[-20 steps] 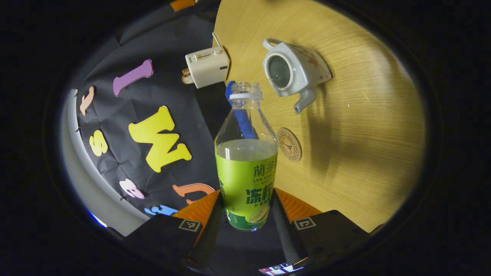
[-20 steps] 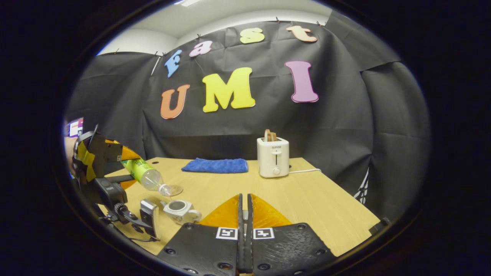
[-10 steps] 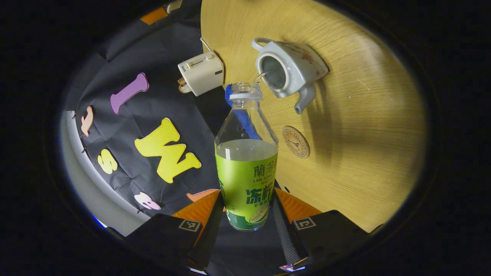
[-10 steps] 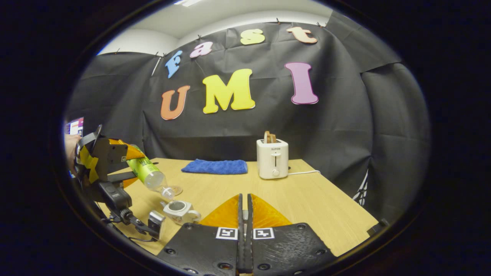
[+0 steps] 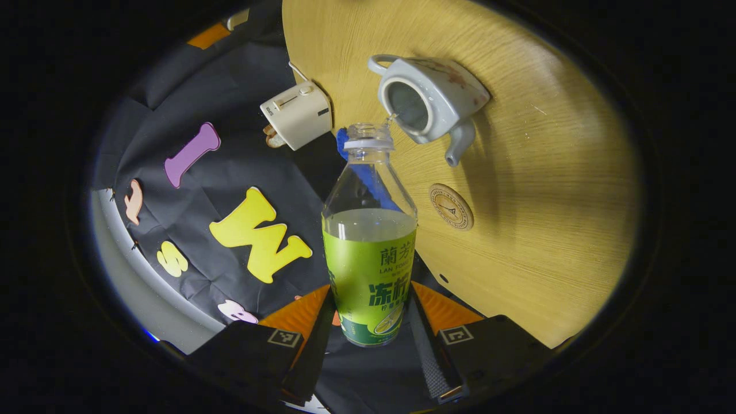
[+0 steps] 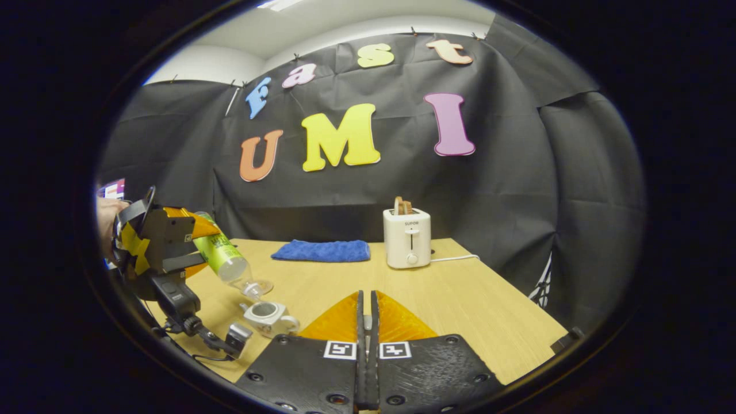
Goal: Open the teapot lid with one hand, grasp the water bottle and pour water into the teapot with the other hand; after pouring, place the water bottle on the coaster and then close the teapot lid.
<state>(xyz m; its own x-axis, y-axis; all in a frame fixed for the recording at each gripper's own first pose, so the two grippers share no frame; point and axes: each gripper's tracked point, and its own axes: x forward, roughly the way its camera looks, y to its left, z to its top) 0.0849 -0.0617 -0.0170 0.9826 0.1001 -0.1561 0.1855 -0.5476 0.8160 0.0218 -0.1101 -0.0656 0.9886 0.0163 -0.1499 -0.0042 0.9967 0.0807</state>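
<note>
A: Pouring, by the look of it: the left gripper (image 5: 368,330) has both fingers pressed on the lower body of the water bottle (image 5: 370,241), which is tipped mouth-down toward the teapot (image 5: 428,100).

B: How does it look from the right gripper view?

A: The bottle (image 6: 225,260) slants down from the left gripper (image 6: 198,247), with its mouth just above the open teapot (image 6: 265,315). A hand (image 6: 108,208) shows behind that gripper at the left edge.

B: Is water coming out?

A: In the left gripper view a thin stream runs from the bottle's mouth into the pot's opening. The bottle has no cap, and the liquid inside reaches to about the top of the green label.

B: And the right gripper?

A: The right gripper (image 6: 365,322) has its fingers drawn together with only a narrow slit between them. Whether anything is pinched there, I cannot tell.

B: Where is the coaster?

A: The coaster (image 5: 451,206) lies flat on the wooden table (image 5: 546,190), near the teapot's spout, with nothing on it.

B: Anything else on the table?

A: A toaster (image 6: 406,237) with bread in its slot and a folded blue cloth (image 6: 322,250) sit toward the back, near the black wall.
</note>
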